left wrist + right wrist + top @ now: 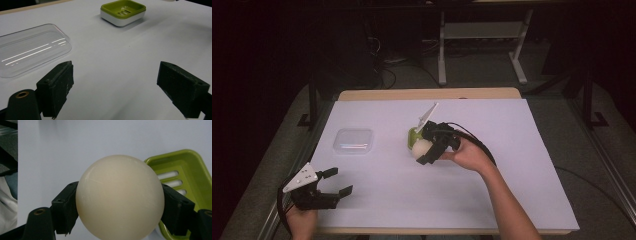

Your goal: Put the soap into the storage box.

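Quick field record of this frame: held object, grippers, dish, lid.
held object: cream soap ball, clamped between the right gripper's jaws
position: beside the green soap dish, just off its edge
dish: empty, slotted floor
left gripper: jaws wide apart, holding nothing, near table's front left
clear lid: flat on white table, left of dish

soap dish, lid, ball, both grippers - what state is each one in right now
soap dish: uncovered, empty, flat on the table.
clear lid: off the dish, lying on the table apart from it.
cream ball: clamped between the right gripper's jaws, beside the dish.
right gripper: shut on the ball.
left gripper: open, holding nothing, near the table's front left corner.
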The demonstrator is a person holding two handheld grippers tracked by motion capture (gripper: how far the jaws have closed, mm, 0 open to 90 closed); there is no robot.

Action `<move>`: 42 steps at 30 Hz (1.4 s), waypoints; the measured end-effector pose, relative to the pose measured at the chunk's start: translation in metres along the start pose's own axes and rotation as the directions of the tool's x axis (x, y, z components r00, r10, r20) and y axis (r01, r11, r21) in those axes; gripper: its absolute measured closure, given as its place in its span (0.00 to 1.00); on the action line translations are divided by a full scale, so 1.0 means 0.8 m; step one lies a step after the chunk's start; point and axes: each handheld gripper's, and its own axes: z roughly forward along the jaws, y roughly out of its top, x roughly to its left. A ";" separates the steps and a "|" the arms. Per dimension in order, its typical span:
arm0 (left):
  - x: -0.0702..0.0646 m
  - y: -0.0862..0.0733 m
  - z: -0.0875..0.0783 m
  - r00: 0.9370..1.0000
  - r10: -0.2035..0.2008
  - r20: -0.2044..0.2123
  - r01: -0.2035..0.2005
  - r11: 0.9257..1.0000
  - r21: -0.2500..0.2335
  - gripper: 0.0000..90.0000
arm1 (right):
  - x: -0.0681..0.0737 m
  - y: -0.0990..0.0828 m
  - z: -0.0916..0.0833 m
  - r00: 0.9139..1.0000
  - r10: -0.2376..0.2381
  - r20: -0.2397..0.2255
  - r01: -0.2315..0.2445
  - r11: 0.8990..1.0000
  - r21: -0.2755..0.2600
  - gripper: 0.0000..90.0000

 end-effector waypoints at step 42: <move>0.001 0.000 0.000 1.000 0.005 0.001 -0.005 1.000 -0.003 0.15 | -0.053 0.016 0.008 0.997 0.029 0.067 -0.029 1.000 0.001 0.27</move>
